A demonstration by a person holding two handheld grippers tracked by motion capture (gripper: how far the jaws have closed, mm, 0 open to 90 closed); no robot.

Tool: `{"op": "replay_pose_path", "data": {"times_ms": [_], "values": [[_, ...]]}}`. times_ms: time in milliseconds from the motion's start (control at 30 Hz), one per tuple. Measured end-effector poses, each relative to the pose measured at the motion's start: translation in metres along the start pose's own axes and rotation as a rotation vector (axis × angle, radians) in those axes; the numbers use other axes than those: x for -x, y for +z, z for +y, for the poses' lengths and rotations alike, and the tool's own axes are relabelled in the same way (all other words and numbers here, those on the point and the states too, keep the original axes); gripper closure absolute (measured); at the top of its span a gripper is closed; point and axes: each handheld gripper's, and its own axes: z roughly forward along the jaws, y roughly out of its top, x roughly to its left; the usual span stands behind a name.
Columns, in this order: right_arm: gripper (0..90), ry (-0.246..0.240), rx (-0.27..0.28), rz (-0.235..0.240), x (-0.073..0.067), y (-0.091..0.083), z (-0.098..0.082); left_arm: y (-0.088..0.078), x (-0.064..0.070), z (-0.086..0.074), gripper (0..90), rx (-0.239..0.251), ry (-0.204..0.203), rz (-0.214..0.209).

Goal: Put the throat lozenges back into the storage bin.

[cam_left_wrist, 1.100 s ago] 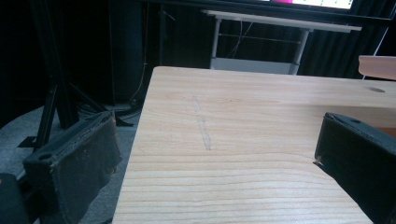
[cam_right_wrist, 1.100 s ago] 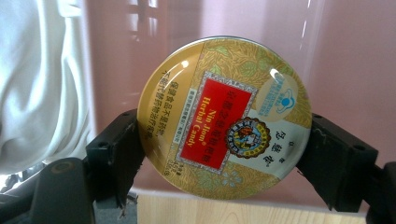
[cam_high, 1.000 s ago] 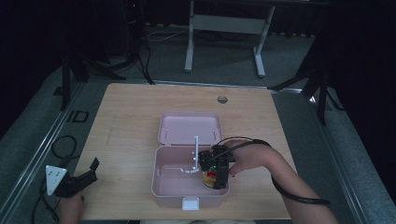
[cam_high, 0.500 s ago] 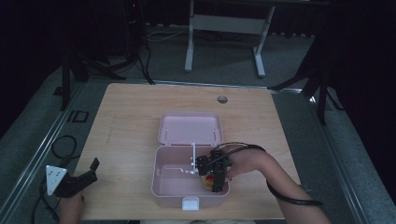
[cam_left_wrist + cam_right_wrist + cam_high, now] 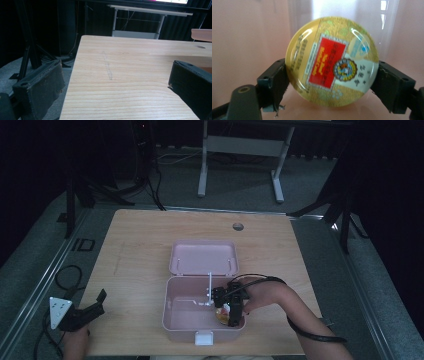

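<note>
While the right gripper (image 5: pixel 332 75) reaches down into the open pink lunch box (image 5: pixel 187 320), its two black jaws pinch a round gold tin (image 5: pixel 332 61) with a red label from both sides. Seen from the high view, the tin (image 5: pixel 220 315) sits low in the box's near right corner, close above the floor. Behind the box stands its raised lid (image 5: pixel 203 257), hinged at the far wall. Off at the near left edge of the wooden surface (image 5: pixel 140 245), well apart from the box, the left gripper (image 5: pixel 95 302) hovers with its jaws spread wide, nothing between them.
</note>
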Motion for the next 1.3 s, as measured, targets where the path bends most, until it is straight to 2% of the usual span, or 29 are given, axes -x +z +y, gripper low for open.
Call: {"op": "replay_pose_path", "data": {"times_ms": [100, 233, 333, 467, 600, 733, 900, 1067, 1300], "values": [[17.5, 0.002, -0.018, 0.008, 0.000, 0.002, -0.001, 0.000, 0.000, 0.000, 0.4, 0.001, 0.001, -0.001], [14.9, -0.001, -0.007, 0.030, -0.001, 0.002, -0.002, 0.000, 0.000, 0.000, 0.4, 0.003, 0.000, -0.001], [13.9, -0.003, 0.014, 0.023, -0.001, -0.003, -0.003, 0.000, 0.000, 0.000, 0.4, 0.004, 0.000, -0.001], [12.3, -0.002, 0.078, 0.018, -0.001, -0.019, -0.007, 0.000, 0.000, 0.000, 0.4, 0.004, -0.001, 0.000], [12.2, -0.001, 0.172, -0.032, -0.002, -0.041, -0.017, 0.000, 0.000, 0.000, 0.4, 0.005, -0.001, 0.000], [12.2, 0.019, 0.309, -0.090, -0.002, -0.067, -0.037, 0.000, 0.000, 0.000, 0.4, 0.005, -0.002, 0.001], [11.9, 0.065, 0.399, -0.156, -0.002, -0.083, -0.068, 0.000, 0.000, 0.000, 0.4, 0.005, -0.001, 0.001], [12.0, 0.118, 0.451, -0.172, 0.002, -0.079, -0.098, 0.000, 0.000, 0.000, 0.4, 0.005, -0.001, 0.002], [11.7, 0.180, 0.476, -0.197, 0.009, -0.050, -0.131, 0.000, 0.000, 0.000, 0.4, 0.004, -0.001, 0.002]]}}
